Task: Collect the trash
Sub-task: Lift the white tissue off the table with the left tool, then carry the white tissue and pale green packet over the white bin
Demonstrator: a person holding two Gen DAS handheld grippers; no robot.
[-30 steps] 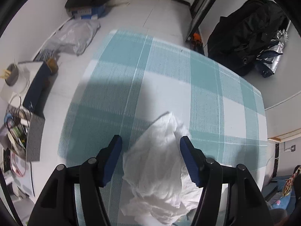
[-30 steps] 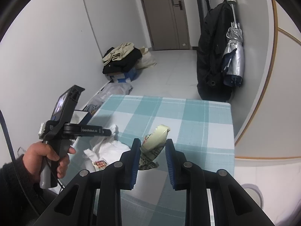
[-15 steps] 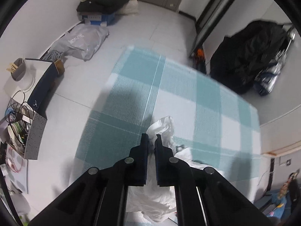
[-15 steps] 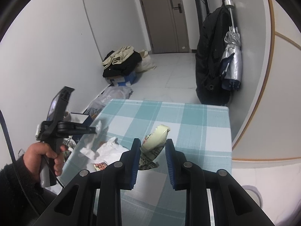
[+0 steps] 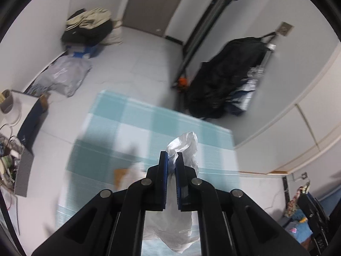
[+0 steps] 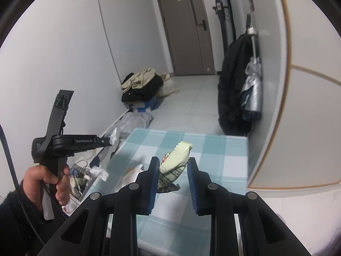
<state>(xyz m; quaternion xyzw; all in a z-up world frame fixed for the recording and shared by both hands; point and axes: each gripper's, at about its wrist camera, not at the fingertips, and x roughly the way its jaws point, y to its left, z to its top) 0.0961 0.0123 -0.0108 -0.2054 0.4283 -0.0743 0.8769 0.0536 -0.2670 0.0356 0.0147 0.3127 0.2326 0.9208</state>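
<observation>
My left gripper point(image 5: 171, 160) is shut on a crumpled white plastic bag point(image 5: 185, 144), which hangs from the pads above the teal checked tablecloth point(image 5: 127, 117). The right wrist view shows this left gripper point(image 6: 109, 141) at the left, held up by a person's hand point(image 6: 55, 181), with a scrap of the white bag point(image 6: 114, 135) at its tip. My right gripper point(image 6: 173, 166) is shut on a pale green snack wrapper point(image 6: 177, 156), lifted off the tablecloth point(image 6: 215, 149). More whitish trash point(image 6: 134, 173) lies on the cloth's left part.
A black coat point(image 6: 231, 89) and a silver umbrella point(image 6: 252, 93) hang on the right wall. A pile of clothes point(image 6: 141, 85) and a grey plastic bag point(image 6: 133, 121) sit on the floor by the left wall. A cluttered box with cables point(image 6: 80, 176) stands beside the table.
My left gripper closed on the white bag and lifted it up off the table. My right gripper rose with the wrapper still between its fingers.
</observation>
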